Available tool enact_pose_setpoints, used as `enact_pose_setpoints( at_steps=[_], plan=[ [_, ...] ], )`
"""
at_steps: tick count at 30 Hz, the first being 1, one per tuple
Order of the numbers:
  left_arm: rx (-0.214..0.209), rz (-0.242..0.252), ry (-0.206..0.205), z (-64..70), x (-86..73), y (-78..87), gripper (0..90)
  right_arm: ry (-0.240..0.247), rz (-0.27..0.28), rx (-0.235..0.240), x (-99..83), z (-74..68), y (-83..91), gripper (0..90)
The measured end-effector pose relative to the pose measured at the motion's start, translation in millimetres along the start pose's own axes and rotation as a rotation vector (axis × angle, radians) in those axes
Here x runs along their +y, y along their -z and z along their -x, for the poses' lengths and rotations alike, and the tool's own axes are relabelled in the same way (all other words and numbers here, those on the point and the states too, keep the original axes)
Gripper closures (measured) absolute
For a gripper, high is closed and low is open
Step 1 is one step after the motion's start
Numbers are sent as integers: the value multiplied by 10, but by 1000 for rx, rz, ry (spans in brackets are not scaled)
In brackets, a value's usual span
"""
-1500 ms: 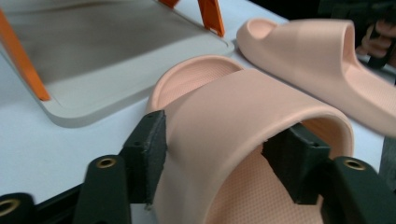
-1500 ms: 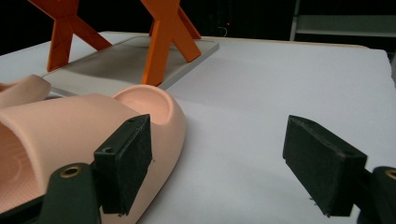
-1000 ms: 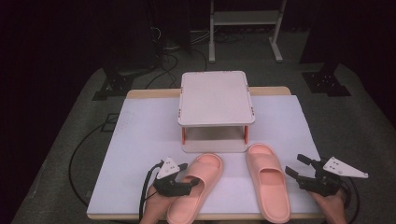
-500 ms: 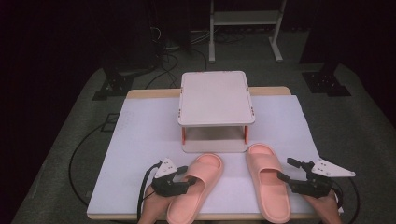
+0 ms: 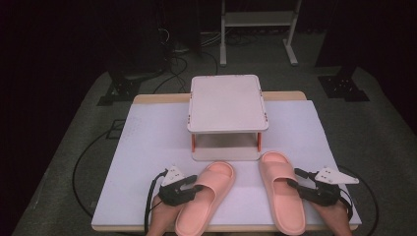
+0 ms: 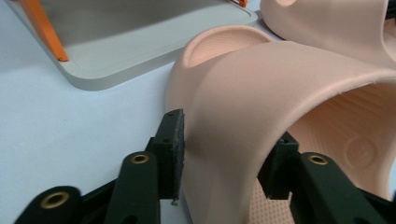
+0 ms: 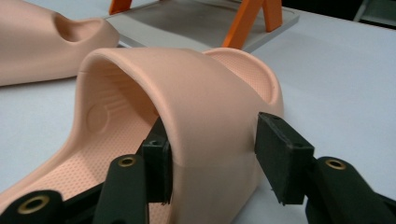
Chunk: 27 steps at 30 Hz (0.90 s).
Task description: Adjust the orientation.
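A dark room with cables and a metal stand on grey carpet is seen behind a table [image 5: 147, 98] covered by a white sheet [image 5: 147, 147]. At the middle of the sheet a small two-tier shelf [image 5: 227, 101] with orange legs is placed, its pale top facing up.

Along the near edge of the sheet two pink slippers are laid, toes toward the shelf. The left slipper [image 5: 206, 194] is angled, its toe close to the shelf's lower tier and its heel at the near edge. The right slipper [image 5: 281, 194] is set nearly straight, its toe just beside the right front leg of the shelf.

The left gripper [image 5: 194, 184] is held at the outer side of the left slipper. In the left gripper view the strap of that slipper [image 6: 261, 112] is straddled by the jaws, one pad outside and one inside; the outer pad is seen just beside the strap, not yet pressed onto it, so the jaws are apart.

The right gripper [image 5: 295, 179] is held at the outer side of the right slipper. In the right gripper view the strap [image 7: 196, 107] is likewise straddled, the inner pad touching the strap and the outer pad standing clear of it, the jaws apart.
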State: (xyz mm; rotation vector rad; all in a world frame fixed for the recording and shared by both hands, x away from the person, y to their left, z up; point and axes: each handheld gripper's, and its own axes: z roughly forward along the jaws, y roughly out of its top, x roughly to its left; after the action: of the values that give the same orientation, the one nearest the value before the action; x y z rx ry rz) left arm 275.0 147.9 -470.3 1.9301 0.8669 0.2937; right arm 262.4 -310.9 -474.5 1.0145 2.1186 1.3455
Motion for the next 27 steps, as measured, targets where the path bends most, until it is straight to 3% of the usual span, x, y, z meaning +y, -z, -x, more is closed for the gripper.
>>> enact_pose_setpoints(
  at_steps=[6,14,27],
  plan=[
    [15,17,17,-18,-2,14,647,20,6,-36,3,-16,7,570],
    [4,33,30,-26,-8,33,702,26,7,-67,16,-13,25,655],
    [6,67,45,-52,4,83,735,23,-1,-69,17,-1,73,752]
  ],
)
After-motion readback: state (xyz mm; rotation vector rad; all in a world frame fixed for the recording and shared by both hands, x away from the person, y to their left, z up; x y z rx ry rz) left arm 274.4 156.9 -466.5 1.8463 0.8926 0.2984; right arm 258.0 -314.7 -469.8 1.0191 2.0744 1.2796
